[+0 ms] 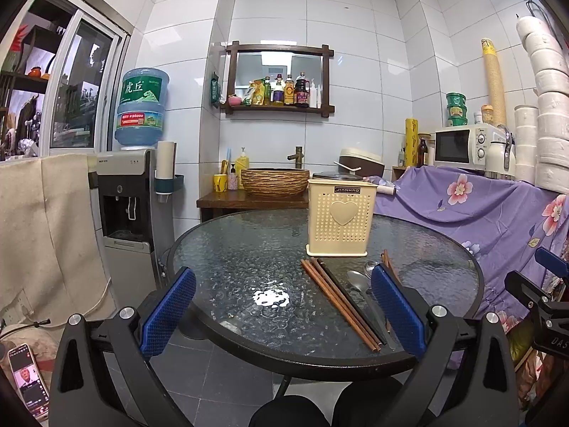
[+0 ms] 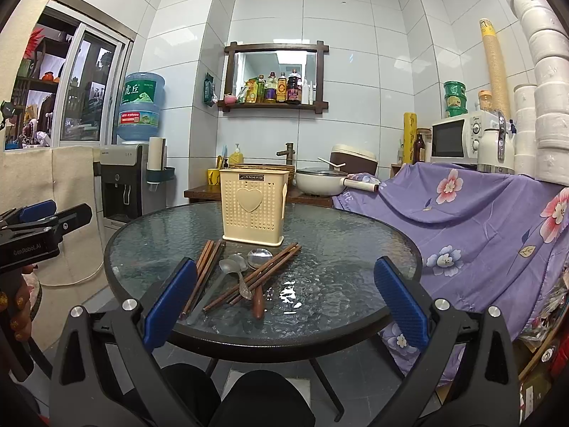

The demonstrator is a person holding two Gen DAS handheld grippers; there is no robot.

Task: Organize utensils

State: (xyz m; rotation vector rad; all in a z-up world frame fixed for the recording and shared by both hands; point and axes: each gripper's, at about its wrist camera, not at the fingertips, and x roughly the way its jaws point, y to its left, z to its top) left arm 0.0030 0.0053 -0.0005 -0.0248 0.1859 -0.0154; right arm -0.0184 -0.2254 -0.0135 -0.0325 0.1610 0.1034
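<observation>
A cream perforated utensil holder point(image 1: 340, 222) point(image 2: 253, 210) with a heart on its front stands upright on the round glass table point(image 1: 249, 249) point(image 2: 338, 249). In front of it lie brown chopsticks point(image 1: 338, 302) point(image 2: 206, 267), more chopsticks crossing them point(image 2: 270, 267), and metal spoons point(image 1: 359, 281) point(image 2: 259, 258), one with a wooden handle point(image 2: 258, 304). My left gripper point(image 1: 283, 272) point(image 2: 73, 208) hovers open at the table's near edge, left of the utensils. My right gripper point(image 2: 285, 264) point(image 1: 530, 270) is open too, holding nothing, just short of the pile.
A water dispenser point(image 1: 124, 206) stands left of the table. A purple floral cloth point(image 2: 480, 213) covers a counter on the right, with a microwave point(image 2: 458, 138) on it. Behind the table is a wooden stand with a woven basin point(image 1: 275, 179). The person's knees point(image 2: 231, 398) sit under the table's edge.
</observation>
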